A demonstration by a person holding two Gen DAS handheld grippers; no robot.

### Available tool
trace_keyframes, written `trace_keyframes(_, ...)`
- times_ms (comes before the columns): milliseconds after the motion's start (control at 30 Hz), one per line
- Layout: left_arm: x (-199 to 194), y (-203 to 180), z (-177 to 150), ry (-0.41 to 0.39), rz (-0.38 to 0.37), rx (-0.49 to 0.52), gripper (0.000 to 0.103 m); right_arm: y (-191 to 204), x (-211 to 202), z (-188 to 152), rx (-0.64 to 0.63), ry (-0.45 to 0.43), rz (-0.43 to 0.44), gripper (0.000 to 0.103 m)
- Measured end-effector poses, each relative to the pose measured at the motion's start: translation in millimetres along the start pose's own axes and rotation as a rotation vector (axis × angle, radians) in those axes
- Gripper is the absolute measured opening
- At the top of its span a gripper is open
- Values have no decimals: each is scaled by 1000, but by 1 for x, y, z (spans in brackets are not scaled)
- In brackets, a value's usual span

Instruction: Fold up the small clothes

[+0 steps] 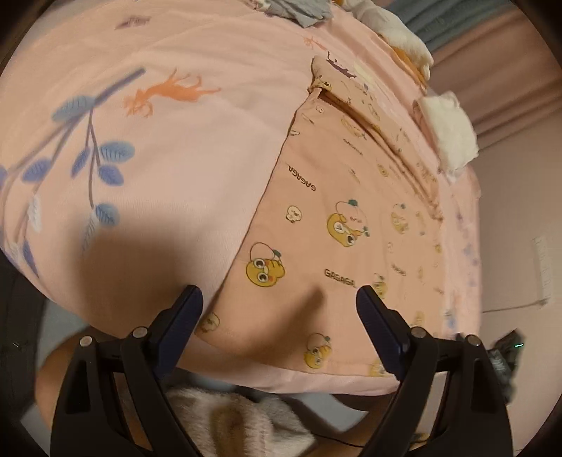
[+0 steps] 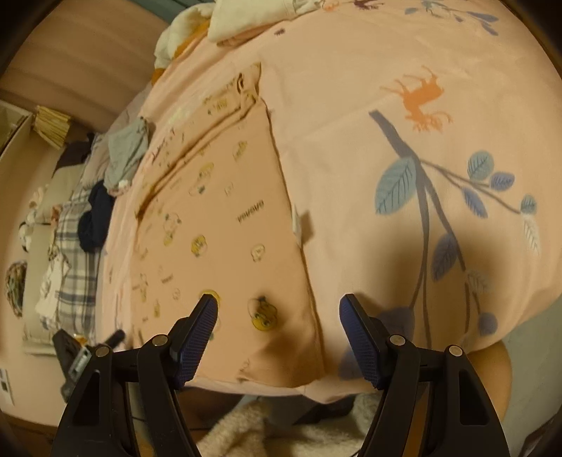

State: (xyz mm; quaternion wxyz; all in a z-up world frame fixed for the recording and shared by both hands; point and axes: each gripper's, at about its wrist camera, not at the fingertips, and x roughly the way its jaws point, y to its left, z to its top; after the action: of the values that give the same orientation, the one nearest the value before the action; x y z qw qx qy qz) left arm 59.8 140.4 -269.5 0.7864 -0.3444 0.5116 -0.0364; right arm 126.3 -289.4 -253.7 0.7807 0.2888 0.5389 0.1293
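Observation:
A small pink garment [image 1: 344, 218] printed with yellow cartoon faces and "GAGAGA" lettering lies flat on a pink bedsheet [image 1: 168, 147]. Its far part is creased into overlapping layers. My left gripper [image 1: 278, 293] hovers open over the garment's near hem, close to the left side edge, with nothing between the fingers. In the right wrist view the same garment [image 2: 228, 218] runs away from the bed's front edge. My right gripper [image 2: 277, 300] stands open above its near right side, jaws apart and not touching the cloth. The bedsheet [image 2: 368, 147] shows blue leaves and an orange deer.
White folded cloth [image 1: 449, 130] and grey cloth [image 1: 309, 12] lie at the bed's far side. A heap of grey [image 2: 126, 151], navy [image 2: 93, 218] and plaid [image 2: 73, 253] clothes sits left of the garment. Fluffy white fabric [image 1: 239, 422] shows below the bed's front edge.

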Motion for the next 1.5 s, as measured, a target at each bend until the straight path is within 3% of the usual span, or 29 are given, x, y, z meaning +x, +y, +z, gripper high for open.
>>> trace_keyframes(100,8,8,0,89,-97,-51,89,-1,17,-3,32,86,92,72)
trace_keyframes(400,12,3,0,89,-101,-10,91,9,24,-5,-43,75,89,72)
trace_keyframes(433,12,5,0,93,-111,-10,91,8,25,-5,-45,69,98,69)
trace_keyframes(467,12,5,0,97,-126,-3,91,7,25,-6,-53,62,104,59)
trace_keyframes(500,12,4,0,93,-135,2,89,7,25,-6,-62,57,104,41)
trace_keyframes(533,12,3,0,76,-139,4,84,8,27,-6,-76,59,107,32)
trace_keyframes(567,10,1,0,48,-131,14,56,10,29,-6,-81,59,100,19)
trace_keyframes(600,11,-3,2,20,-101,35,18,10,31,-4,-82,54,89,16)
trace_keyframes(633,13,-7,3,9,-54,58,10,11,32,-4,-83,50,88,16)
trace_keyframes(700,16,-20,3,-35,58,127,11,14,31,-2,-99,36,104,13)
trace_keyframes(933,6,-67,-1,-199,173,328,10,26,16,7,-141,-32,151,11)
trace_keyframes(1000,0,-73,5,-221,162,354,10,27,11,13,-125,-48,190,11)
trace_keyframes(1167,-10,-86,38,-270,68,307,10,41,4,33,-140,-81,210,11)
trace_keyframes(1267,-8,-101,63,-299,67,310,10,51,3,55,-145,-103,218,11)
trace_keyframes(1400,-1,-108,105,-321,-11,236,10,67,2,85,-176,-141,213,11)
trace_keyframes(1500,11,-108,136,-338,3,193,10,73,9,112,-181,-154,194,11)
